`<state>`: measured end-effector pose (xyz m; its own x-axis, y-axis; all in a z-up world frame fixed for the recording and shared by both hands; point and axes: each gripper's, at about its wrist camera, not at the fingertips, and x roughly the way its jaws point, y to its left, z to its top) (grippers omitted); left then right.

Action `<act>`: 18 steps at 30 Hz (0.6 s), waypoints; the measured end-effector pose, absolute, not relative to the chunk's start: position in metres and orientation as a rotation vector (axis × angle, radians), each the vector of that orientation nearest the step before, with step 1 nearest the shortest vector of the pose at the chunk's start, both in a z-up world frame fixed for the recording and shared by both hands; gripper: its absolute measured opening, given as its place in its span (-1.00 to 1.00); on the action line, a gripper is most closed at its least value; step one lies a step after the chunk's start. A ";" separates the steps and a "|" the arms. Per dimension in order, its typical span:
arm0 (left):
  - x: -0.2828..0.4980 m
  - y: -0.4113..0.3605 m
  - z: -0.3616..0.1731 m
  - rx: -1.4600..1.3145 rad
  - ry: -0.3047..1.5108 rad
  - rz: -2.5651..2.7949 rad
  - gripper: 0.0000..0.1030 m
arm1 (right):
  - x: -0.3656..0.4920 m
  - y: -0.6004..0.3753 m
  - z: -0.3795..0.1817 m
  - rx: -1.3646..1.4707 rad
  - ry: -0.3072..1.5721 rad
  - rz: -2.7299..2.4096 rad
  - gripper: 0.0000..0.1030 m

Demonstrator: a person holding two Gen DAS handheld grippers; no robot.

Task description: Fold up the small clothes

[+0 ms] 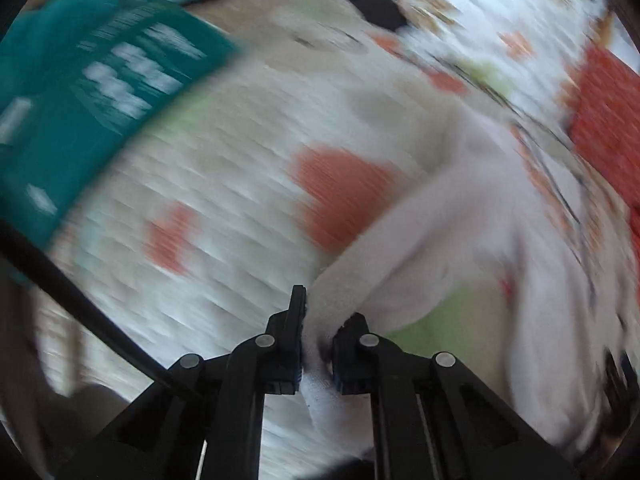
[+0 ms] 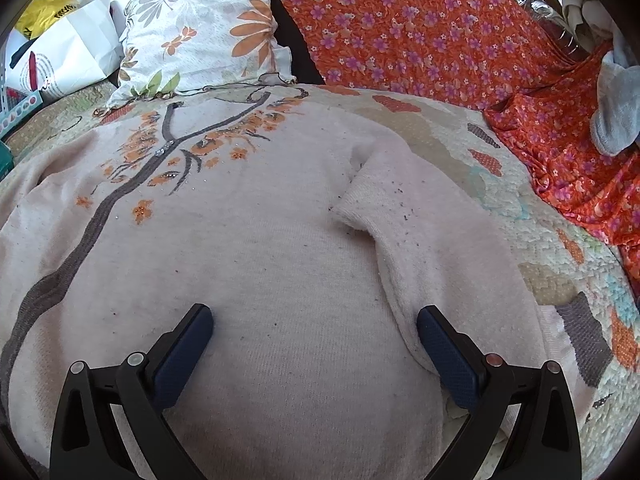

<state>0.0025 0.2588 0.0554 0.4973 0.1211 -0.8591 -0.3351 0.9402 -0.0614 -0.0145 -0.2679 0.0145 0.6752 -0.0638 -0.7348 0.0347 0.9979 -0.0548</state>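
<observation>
your left gripper (image 1: 318, 320) has its jaws pinched nearly together on a strip of the pale pink sweater (image 1: 432, 216); the fabric runs up between the two fingers and away to the right, lifted off the bedcover (image 1: 224, 160). that view is heavily smeared, so the exact part you hold is hard to name, though it looks like a cuff or hem edge. a teal box with white print (image 1: 92, 92) sits to the upper left of it on the cover, and a patch of orange-red cloth shows at the far right edge.

your right gripper (image 2: 314, 330) stands wide apart with nothing between its fingers (image 2: 188, 344). it hangs low over the body of the sweater (image 2: 256, 264), which lies spread flat on the patterned bedcover (image 2: 560, 248). the right finger sits just beside a sleeve (image 2: 408, 220) that is folded inward across the chest, its cuff pointing to the middle of the garment. whether the pads touch the knit, you cannot tell from here.

the sweater's front carries a grey branch with orange flowers (image 2: 176, 160), running from the lower left up toward the neckline. beyond the garment lie a leaf-print pillow (image 2: 200, 28), an orange floral cloth (image 2: 420, 28) across the upper right, a grey sock (image 2: 616, 116) at the right edge, and a white paper bag (image 2: 76, 52) at the upper left.
</observation>
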 end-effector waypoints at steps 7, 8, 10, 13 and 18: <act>0.000 0.313 0.107 -0.159 0.904 0.552 -0.23 | -0.014 -0.268 0.014 -0.047 0.853 -0.057 0.99; -0.005 0.308 0.112 -0.160 0.888 0.545 -0.20 | -0.014 -0.268 0.013 -0.052 0.855 -0.058 0.99; -0.015 0.290 0.120 -0.142 0.884 0.511 -0.18 | -0.013 -0.270 0.013 -0.059 0.869 -0.057 0.99; -0.022 0.253 0.127 -0.177 0.884 0.343 -0.05 | -0.012 -0.272 0.013 -0.051 0.884 -0.049 1.00; -0.026 0.188 0.123 -0.264 0.939 0.084 0.09 | -0.014 -0.271 0.013 -0.054 0.880 -0.050 1.00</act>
